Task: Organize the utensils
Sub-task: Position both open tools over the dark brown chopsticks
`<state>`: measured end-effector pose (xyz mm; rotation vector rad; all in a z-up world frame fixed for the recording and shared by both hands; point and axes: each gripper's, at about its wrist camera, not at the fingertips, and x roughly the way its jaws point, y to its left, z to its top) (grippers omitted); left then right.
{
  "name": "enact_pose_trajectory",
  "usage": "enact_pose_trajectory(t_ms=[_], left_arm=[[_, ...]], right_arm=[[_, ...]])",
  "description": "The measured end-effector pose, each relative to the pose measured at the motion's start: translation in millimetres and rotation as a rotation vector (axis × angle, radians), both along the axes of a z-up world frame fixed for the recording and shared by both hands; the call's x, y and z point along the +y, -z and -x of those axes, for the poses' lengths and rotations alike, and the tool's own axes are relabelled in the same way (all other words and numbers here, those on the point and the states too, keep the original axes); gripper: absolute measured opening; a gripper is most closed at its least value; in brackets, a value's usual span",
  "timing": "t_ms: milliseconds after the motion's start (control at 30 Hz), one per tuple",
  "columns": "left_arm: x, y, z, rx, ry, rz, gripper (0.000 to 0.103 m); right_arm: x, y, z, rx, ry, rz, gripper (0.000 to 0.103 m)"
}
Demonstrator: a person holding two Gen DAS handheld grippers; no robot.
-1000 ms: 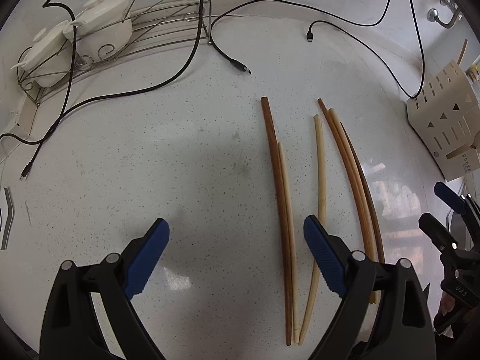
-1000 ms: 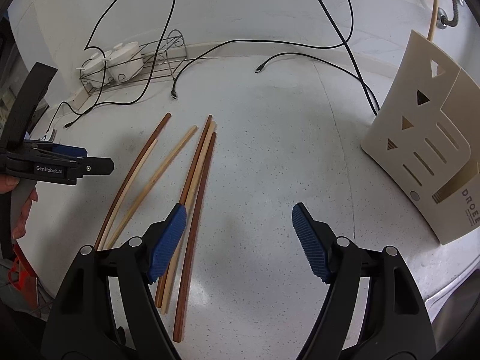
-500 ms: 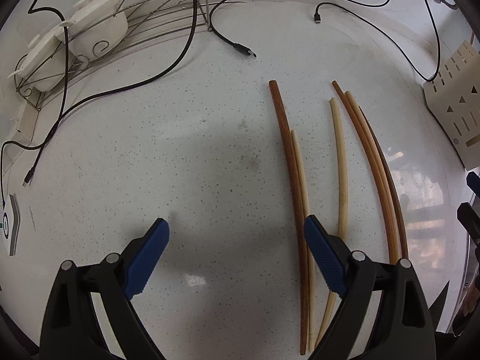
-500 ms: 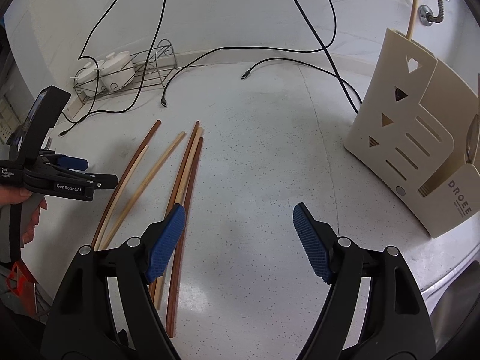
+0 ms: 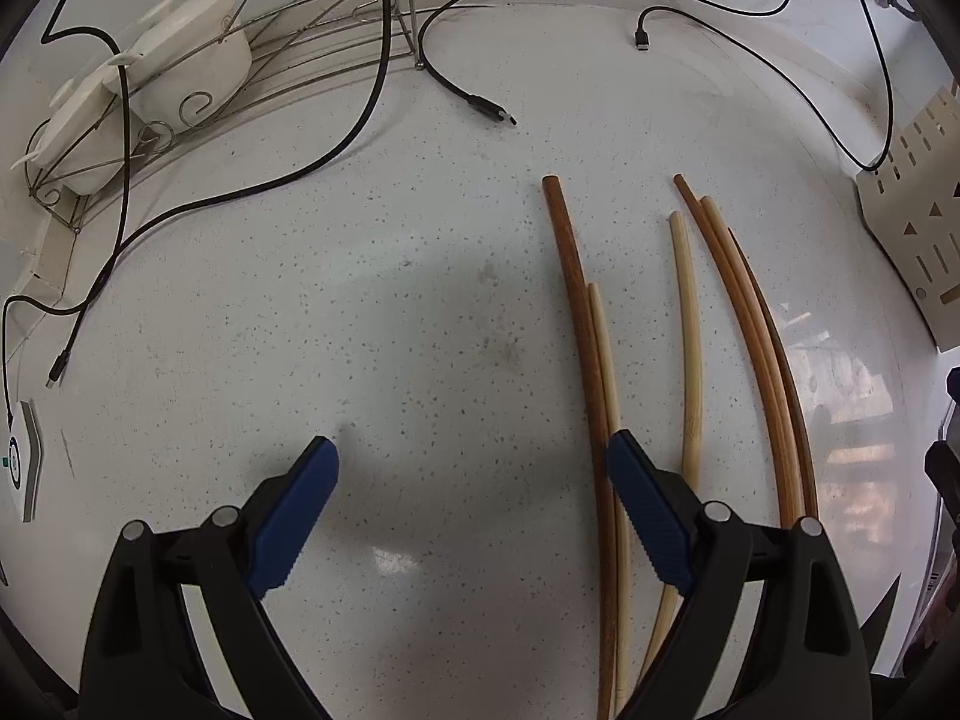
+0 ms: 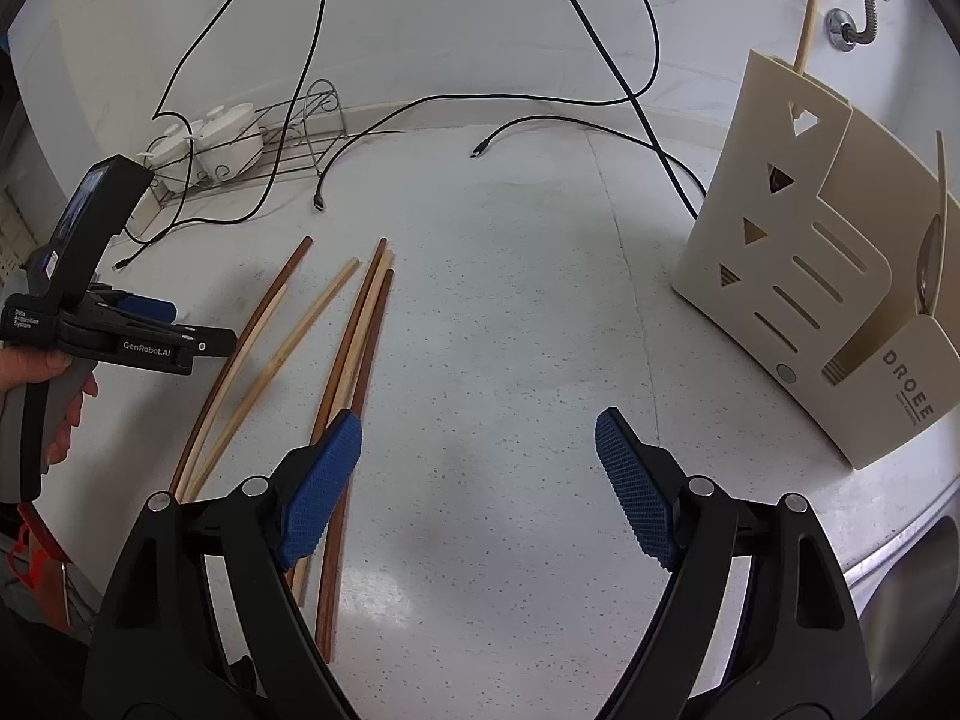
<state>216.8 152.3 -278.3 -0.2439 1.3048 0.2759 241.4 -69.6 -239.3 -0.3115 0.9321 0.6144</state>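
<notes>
Several long wooden chopsticks lie loose on the white speckled counter: a dark brown one (image 5: 573, 300) with a pale one (image 5: 605, 348) beside it, a pale one (image 5: 690, 336) alone, and a brown bundle (image 5: 750, 324) to the right. They also show in the right wrist view (image 6: 354, 330). The cream utensil holder (image 6: 798, 276) stands at the right and holds a chopstick (image 6: 804, 24) and a spoon (image 6: 930, 258). My left gripper (image 5: 474, 480) is open and empty, its right finger over the dark chopstick. My right gripper (image 6: 480, 456) is open and empty, right of the bundle.
A wire rack (image 5: 288, 42) with white lidded bowls (image 5: 186, 66) stands at the back left. Black cables (image 5: 336, 138) with loose plugs (image 5: 498, 114) trail across the counter. A sink edge (image 6: 900, 552) lies at the right front.
The left gripper has moved forward and slightly left, so the chopsticks sit lower and nearer. The right gripper has risen and tilted toward the holder. Both stay open.
</notes>
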Motion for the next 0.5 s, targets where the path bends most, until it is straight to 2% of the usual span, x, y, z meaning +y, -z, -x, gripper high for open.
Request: enact_pose_trajectory(t_ms=[500], left_arm=[[10.5,1.5,-25.6,0.008,-0.013,-0.030,0.090]], right_arm=[[0.7,1.3,0.5,0.003,-0.014,0.007,0.077]])
